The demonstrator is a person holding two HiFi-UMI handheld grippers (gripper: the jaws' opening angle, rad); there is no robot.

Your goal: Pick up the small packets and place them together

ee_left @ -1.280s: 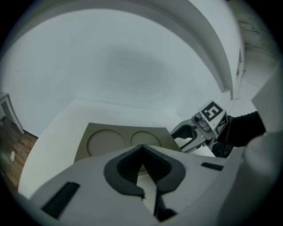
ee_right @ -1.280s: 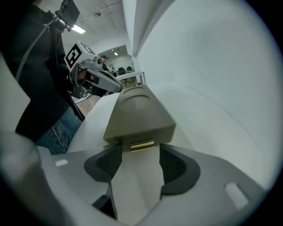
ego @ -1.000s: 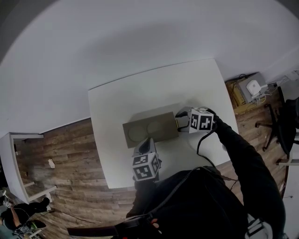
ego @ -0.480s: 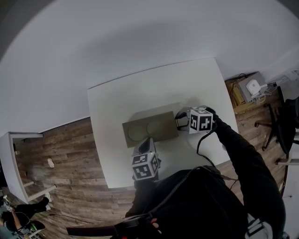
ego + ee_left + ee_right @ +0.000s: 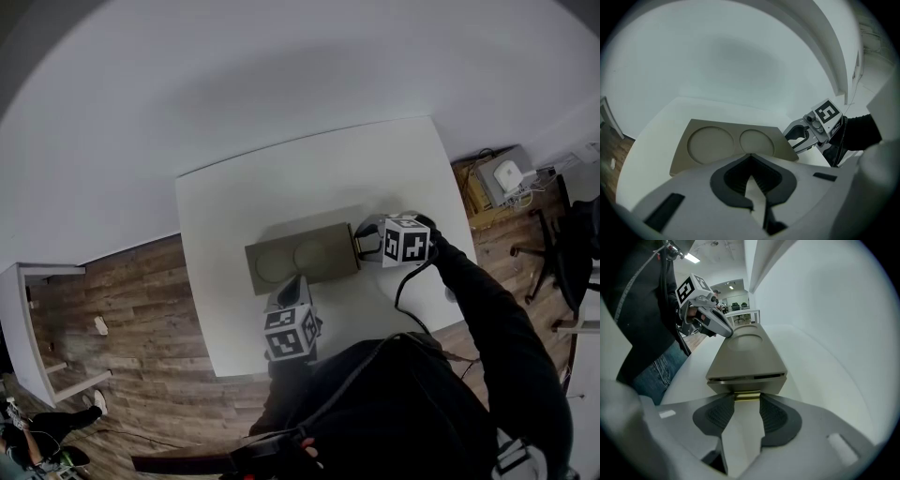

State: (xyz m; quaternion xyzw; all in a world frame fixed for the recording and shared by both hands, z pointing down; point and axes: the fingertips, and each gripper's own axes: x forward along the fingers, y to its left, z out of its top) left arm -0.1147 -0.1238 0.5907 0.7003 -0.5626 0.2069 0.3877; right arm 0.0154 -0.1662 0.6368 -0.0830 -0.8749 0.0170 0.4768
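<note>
Right gripper view: the right gripper, its jaws just closed onto the gold packet, should draw it straight out of the box slot; the left gripper is closed and empty.

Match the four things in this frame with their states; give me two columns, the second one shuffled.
1 tan box
2 gold packet
3 left gripper
4 right gripper

A jaws together, nothing held
B jaws gripping the packet
C flat on the white table
D against the box's short end

Pairs: 1-C, 2-D, 3-A, 4-B. The right gripper's jaws have just been closing, with the packet between them.
</note>
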